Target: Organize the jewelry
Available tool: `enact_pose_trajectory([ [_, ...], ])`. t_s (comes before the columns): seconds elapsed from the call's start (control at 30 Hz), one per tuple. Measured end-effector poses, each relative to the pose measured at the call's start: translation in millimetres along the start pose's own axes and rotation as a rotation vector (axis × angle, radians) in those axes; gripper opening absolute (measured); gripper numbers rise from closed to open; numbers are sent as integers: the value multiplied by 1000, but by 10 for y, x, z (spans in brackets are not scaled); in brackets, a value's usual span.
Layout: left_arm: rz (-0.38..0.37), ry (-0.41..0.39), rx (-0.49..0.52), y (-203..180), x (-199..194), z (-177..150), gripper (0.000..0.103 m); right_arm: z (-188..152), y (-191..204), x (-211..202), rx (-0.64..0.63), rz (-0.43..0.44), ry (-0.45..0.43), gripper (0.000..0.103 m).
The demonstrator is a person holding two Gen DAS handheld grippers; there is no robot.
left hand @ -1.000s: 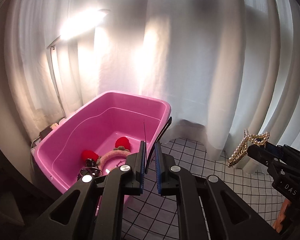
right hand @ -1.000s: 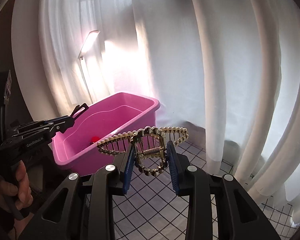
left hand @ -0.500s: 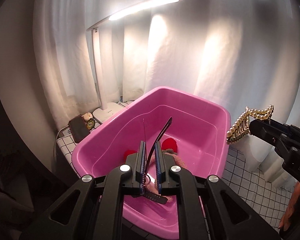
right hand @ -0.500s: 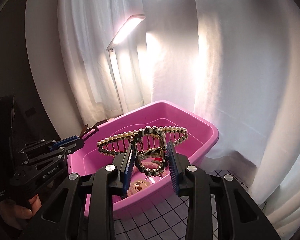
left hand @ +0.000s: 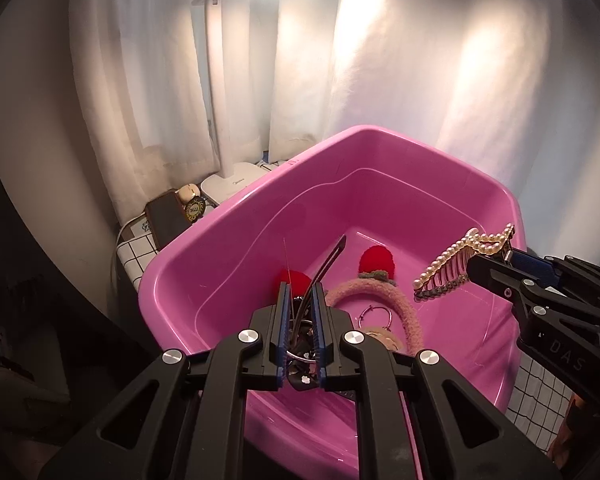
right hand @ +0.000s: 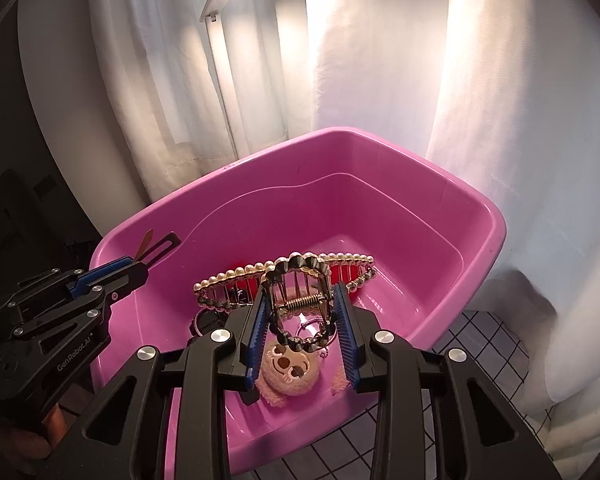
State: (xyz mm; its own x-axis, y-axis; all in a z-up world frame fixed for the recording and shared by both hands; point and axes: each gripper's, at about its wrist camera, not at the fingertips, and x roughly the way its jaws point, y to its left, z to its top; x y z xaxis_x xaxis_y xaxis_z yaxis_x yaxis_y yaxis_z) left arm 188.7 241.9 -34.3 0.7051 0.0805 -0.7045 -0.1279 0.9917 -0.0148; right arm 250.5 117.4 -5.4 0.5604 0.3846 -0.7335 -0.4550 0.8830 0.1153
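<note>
Over the pink tub (right hand: 480, 216), my right gripper (right hand: 300, 320) pinches a pearl hair claw (right hand: 296, 280); my left gripper (left hand: 300, 320), nearly closed, grips what looks like a dark strap (left hand: 332, 258).

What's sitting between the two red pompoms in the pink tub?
In the left wrist view, the dark strap held by the left gripper crosses between the red pompoms; behind it is bare tub floor.
</note>
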Motion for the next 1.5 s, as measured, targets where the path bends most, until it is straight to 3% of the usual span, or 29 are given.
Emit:
enact_pose_trajectory([
  [0.3,6,41,-21,31,152,-23,16,27,-47,227,6,-41,39,32],
  [0.33,10,45,-20,24,159,-24,24,35,-64,242,9,-41,44,34],
  [0.4,43,60,-23,18,175,-23,73,63,-72,232,16,-48,50,61],
  [0.43,77,51,-32,26,158,-22,96,82,-75,212,18,-58,42,66],
  [0.53,72,3,-44,46,54,-12,95,134,-82,138,7,-88,10,67],
  [1.0,87,37,-68,68,-23,-14,95,90,-109,-13,14,-92,-6,67],
  [1.5,148,17,-58,37,-228,31,95,53,-126,-146,2,-103,-25,67],
])
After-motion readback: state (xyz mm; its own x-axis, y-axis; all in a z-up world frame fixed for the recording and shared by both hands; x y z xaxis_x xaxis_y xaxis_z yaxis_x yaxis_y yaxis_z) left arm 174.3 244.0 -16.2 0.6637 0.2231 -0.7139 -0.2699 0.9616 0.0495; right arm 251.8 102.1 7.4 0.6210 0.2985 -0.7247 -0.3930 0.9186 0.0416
